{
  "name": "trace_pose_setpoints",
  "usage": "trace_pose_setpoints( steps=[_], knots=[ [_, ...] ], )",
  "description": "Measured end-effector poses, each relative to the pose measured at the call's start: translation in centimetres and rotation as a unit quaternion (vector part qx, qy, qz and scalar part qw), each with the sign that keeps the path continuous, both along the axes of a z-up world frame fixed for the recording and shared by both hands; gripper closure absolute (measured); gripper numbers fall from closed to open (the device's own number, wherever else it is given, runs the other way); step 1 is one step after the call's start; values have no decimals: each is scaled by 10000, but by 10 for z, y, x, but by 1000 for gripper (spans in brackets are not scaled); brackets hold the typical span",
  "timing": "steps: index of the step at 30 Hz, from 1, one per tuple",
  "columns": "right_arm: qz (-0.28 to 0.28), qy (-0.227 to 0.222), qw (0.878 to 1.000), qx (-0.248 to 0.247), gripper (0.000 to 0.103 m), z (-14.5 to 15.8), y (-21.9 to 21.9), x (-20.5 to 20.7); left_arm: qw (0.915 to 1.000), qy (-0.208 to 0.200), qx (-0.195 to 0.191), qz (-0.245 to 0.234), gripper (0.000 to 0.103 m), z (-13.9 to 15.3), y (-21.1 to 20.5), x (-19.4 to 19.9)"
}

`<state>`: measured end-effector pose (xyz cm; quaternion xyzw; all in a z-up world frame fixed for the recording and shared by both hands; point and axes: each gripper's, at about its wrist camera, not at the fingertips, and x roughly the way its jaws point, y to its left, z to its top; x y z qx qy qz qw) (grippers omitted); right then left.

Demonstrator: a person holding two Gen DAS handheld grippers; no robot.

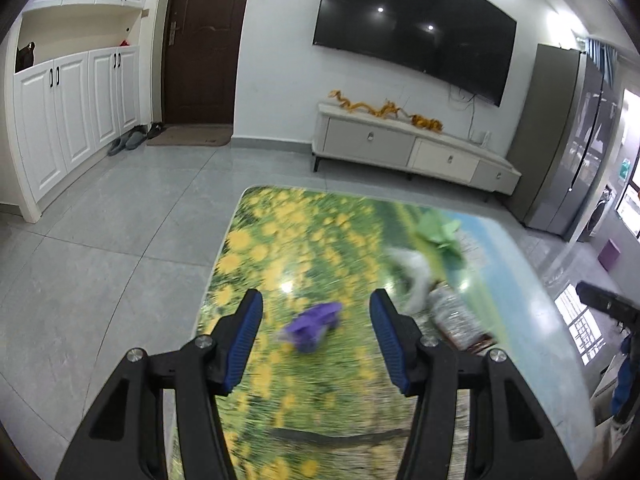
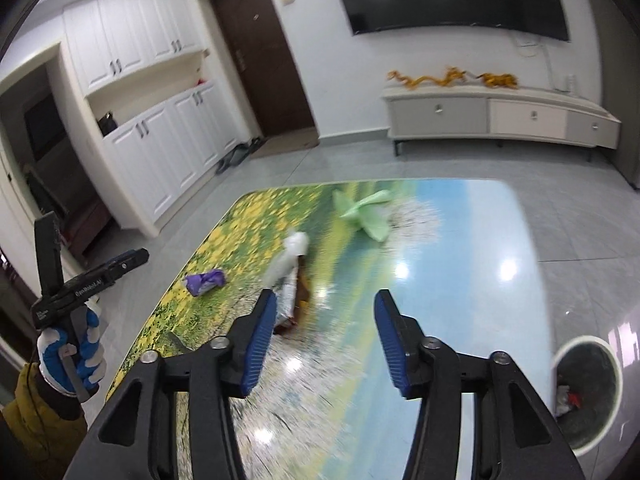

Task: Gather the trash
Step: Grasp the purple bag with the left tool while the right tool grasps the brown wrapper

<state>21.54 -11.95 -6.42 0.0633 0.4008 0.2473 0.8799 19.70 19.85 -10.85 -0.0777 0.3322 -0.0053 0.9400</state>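
A glossy table top printed with a meadow of yellow flowers and a blue sky (image 2: 460,240) fills the lower half of both wrist views, with grey floor tiles around it. Just off its near right corner, in the right wrist view, stands a round white-rimmed waste bin (image 2: 586,392) with some scraps already inside. On the table lie four pieces of trash: a crumpled pale green plastic bag (image 2: 366,212) toward the far edge, a clear crinkled plastic bag (image 2: 290,258) nearer, a silvery snack wrapper with a brown end (image 2: 294,300) touching that clear bag, and, apart to the left, a small crumpled purple wrapper (image 1: 314,326). The left gripper (image 1: 316,312) hangs above the table with its blue-padded jaws about half apart and empty, the purple wrapper framed between them but beyond the tips. The right gripper (image 2: 325,312) is likewise roughly half open and holds nothing, the snack wrapper just past its left pad. Judging by this, the step in hand is the approach to the next pick. The next move calls for lowering each gripper until its pads straddle the chosen scrap, closing gently on the light crumpled material, then carrying it to the bin.
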Motion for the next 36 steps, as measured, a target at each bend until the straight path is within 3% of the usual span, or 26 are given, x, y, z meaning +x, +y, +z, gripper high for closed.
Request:
trace_pose_setpoints(
  steps=[10,22,24,30,36],
  knots=[
    [477,463,9973,-312,47,-57,66,51,9970,463,114,-602,49,-50,1,38],
    [646,778,9934,-542,48,-96,94,76,9918,829,52,-967,50,-80,-13,66],
    [666,819,9927,-579,48,-99,97,78,9913,850,94,-1003,54,-82,-15,67],
    [761,867,9912,-648,64,-106,102,76,9902,974,115,-991,70,-86,-17,72],
    [810,932,9905,-607,82,-107,95,64,9913,964,39,-897,72,-86,-18,72]
  ],
)
